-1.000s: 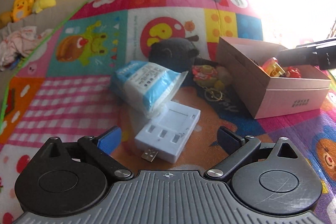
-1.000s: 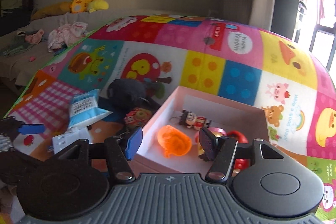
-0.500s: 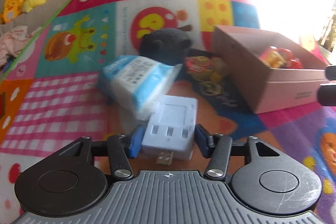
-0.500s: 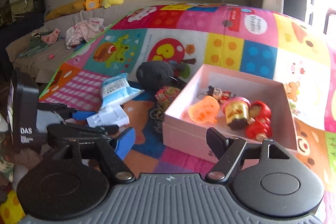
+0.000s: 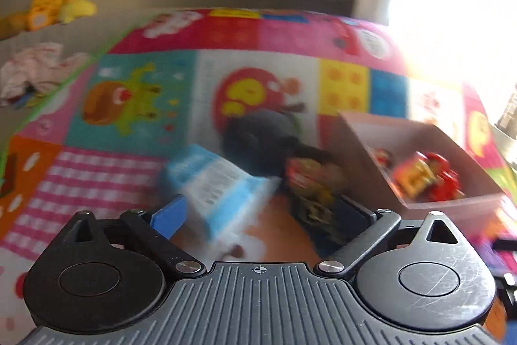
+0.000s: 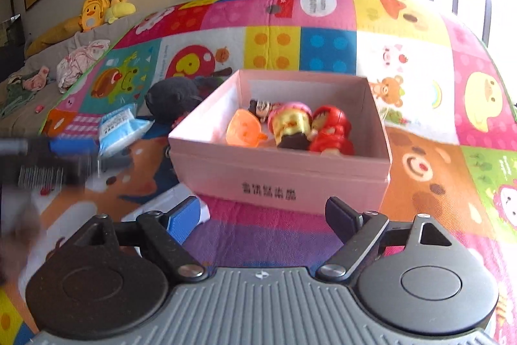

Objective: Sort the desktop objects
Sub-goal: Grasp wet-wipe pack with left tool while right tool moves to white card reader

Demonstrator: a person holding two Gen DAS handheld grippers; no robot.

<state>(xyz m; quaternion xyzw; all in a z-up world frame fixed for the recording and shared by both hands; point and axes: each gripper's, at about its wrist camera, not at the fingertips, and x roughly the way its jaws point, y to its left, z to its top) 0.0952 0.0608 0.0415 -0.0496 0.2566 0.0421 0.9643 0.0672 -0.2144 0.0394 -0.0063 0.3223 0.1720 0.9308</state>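
Patchwork play mat (image 5: 135, 170) fills your blurred left view: your left gripper (image 5: 261, 215) has just sprung wide, nothing pinched, the blue tissue pack (image 5: 219, 189) smeared between its fingers beside a dark plush (image 5: 258, 134). Your right view is sharper: the right gripper (image 6: 265, 215), jaws just widening and empty, faces the pink box (image 6: 278, 173) holding four small toys (image 6: 290, 125); a white item (image 6: 168, 202) is half hidden behind its blue finger.

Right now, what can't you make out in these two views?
- Left wrist view: motion blur smears the tissue pack and keychain.
- Left wrist view: window glare washes out the mat's far right corner.
- Right wrist view: white charger mostly hidden behind the right hand-held gripper.
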